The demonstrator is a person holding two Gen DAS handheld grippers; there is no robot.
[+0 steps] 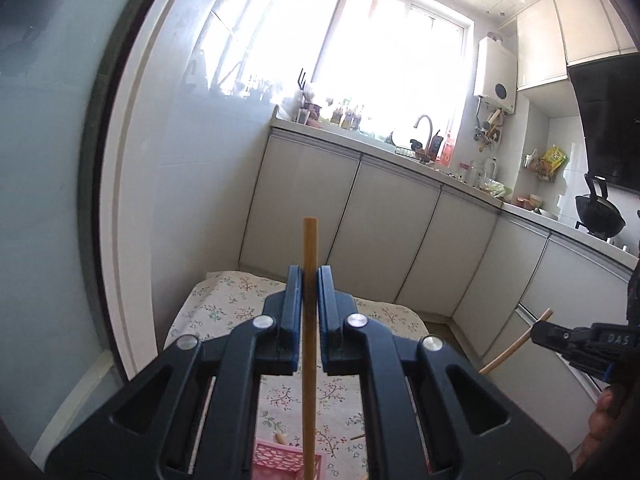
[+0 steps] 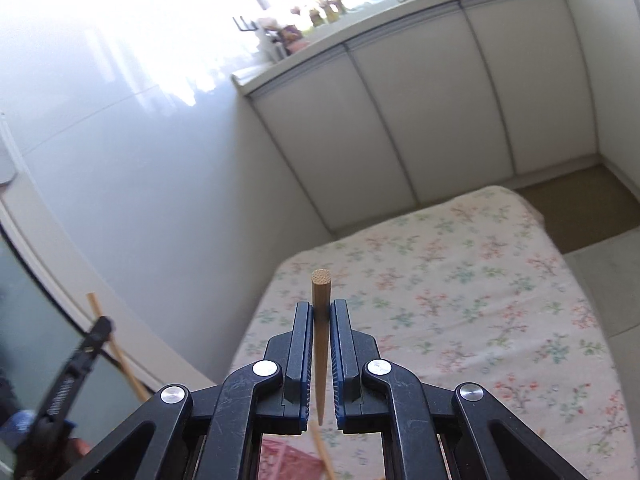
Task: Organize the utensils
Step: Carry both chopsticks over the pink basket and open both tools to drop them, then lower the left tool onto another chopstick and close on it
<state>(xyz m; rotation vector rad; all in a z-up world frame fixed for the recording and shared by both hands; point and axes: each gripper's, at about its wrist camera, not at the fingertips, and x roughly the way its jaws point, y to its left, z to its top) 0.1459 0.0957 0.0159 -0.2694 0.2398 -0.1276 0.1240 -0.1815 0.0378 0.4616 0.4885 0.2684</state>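
My left gripper [image 1: 309, 280] is shut on a bamboo chopstick [image 1: 310, 240] that stands upright between its blue pads and reaches down past the frame's bottom. My right gripper [image 2: 321, 310] is shut on a second chopstick [image 2: 321, 284], blunt end up and thin tip hanging down between the jaws. Each gripper shows in the other's view: the right gripper [image 1: 538, 330] with its slanted chopstick [image 1: 514, 348], and the left gripper [image 2: 100, 328] with its chopstick [image 2: 122, 362]. Both are held in the air above a pink perforated basket [image 1: 280, 458] [image 2: 286, 458] on the floral tablecloth.
The floral-cloth table [image 2: 460, 300] stretches ahead. Loose chopsticks [image 1: 279, 437] [image 2: 323, 454] lie by the basket. White kitchen cabinets [image 1: 392, 220] and a cluttered counter with a sink run behind, a wok [image 1: 600, 216] at right. A white wall and door frame stand to the left.
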